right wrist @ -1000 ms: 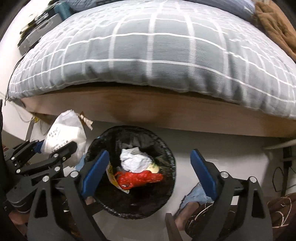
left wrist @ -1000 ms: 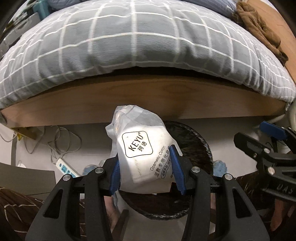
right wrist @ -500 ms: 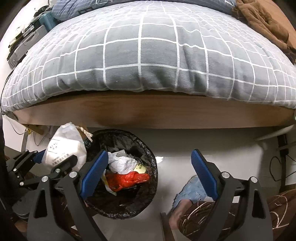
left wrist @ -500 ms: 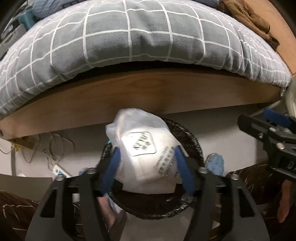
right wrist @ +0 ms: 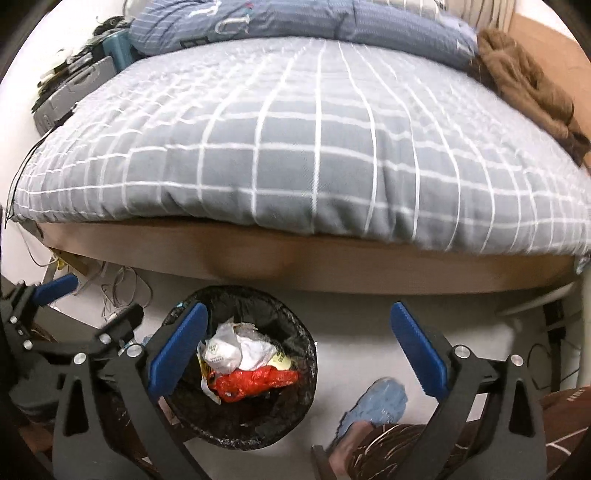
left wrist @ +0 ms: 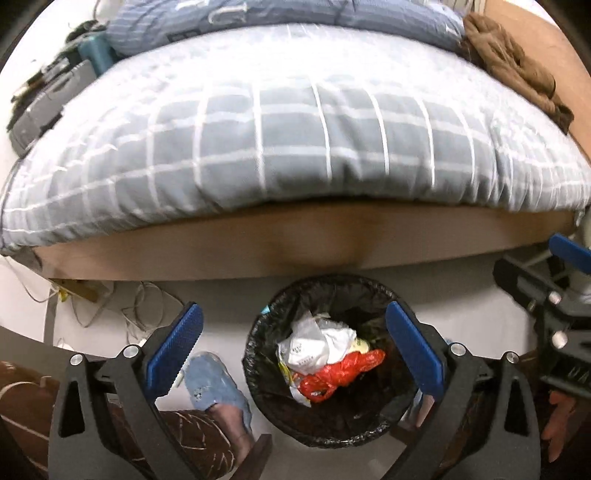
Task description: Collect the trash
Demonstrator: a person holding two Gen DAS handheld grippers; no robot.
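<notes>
My left gripper was spread wide and held nothing, hanging above the one bin. My right gripper was just as wide and just as bare, a little to the bin's right. So two grippers, four blue pads, none touching anything.

The bin, lined in black, stood on the floor just in front of the bed. Inside it I counted three clear pieces of trash: one white packet on top, one red wrapper below it and touching it, and one yellow scrap at the packet's right edge. What lay deeper I could not tell.

Two blue slippers flanked the bin, one on its left and one on its right. On the bed lay one grey checked quilt, one blue pillow and one brown cloth.
</notes>
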